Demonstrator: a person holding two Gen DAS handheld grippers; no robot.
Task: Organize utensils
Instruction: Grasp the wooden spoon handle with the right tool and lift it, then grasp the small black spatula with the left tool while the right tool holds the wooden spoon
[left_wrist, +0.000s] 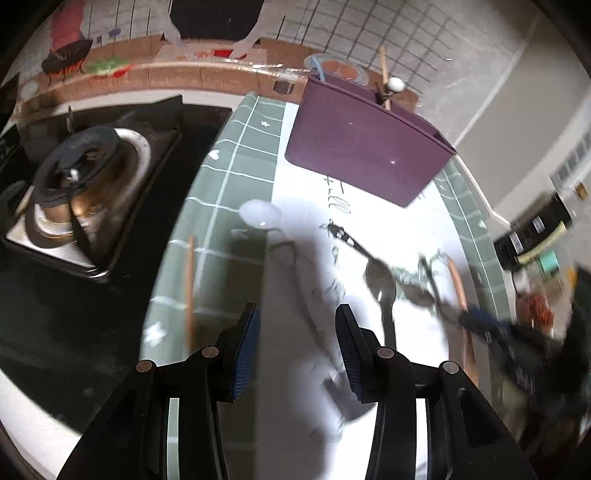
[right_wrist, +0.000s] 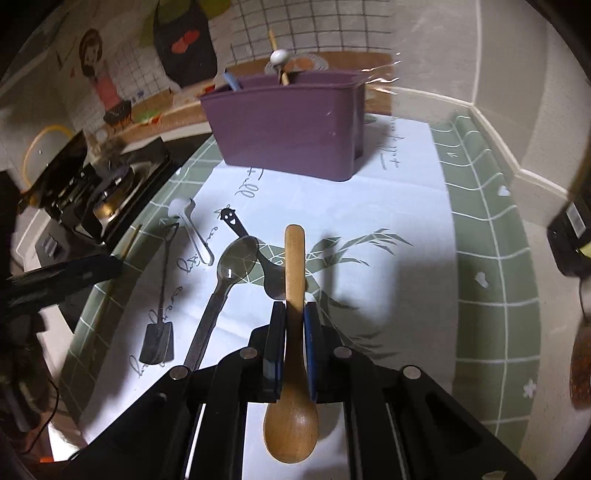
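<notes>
Kitchen counter, covered by a green grid-patterned mat (right_wrist: 480, 258) with a white printed sheet (right_wrist: 369, 206) laid over its middle. At the sheet's far edge stands a purple utensil holder (right_wrist: 284, 125), upright, with a wooden stick, a white-knobbed utensil and a blue handle poking out of its top. A gas stove (left_wrist: 85, 192) sits beyond the mat's left edge.

In the right wrist view, the right gripper (right_wrist: 294, 336) is clamped on a wooden spoon (right_wrist: 293, 332): both blue pads press the handle just above the bowl, the bowl hanging toward the camera and the handle pointing out toward the holder. The spoon is lifted above the sheet, casting a shadow to its right.

Lying flat on the sheet, left of the held spoon, are a clear plastic spoon (right_wrist: 225, 288), a black ladle with a smiling face on its handle end (right_wrist: 255, 254) (its bowl partly hidden behind the wooden spoon), a small black spatula (right_wrist: 160, 317) and a white spoon (right_wrist: 188, 225) near the sheet's left edge. A wooden chopstick (left_wrist: 189, 288) lies on the mat just beyond that edge.

In the blurred left wrist view, the left gripper (left_wrist: 297, 350) hovers over the sheet's near part with its fingers spread wide and nothing between them.
</notes>
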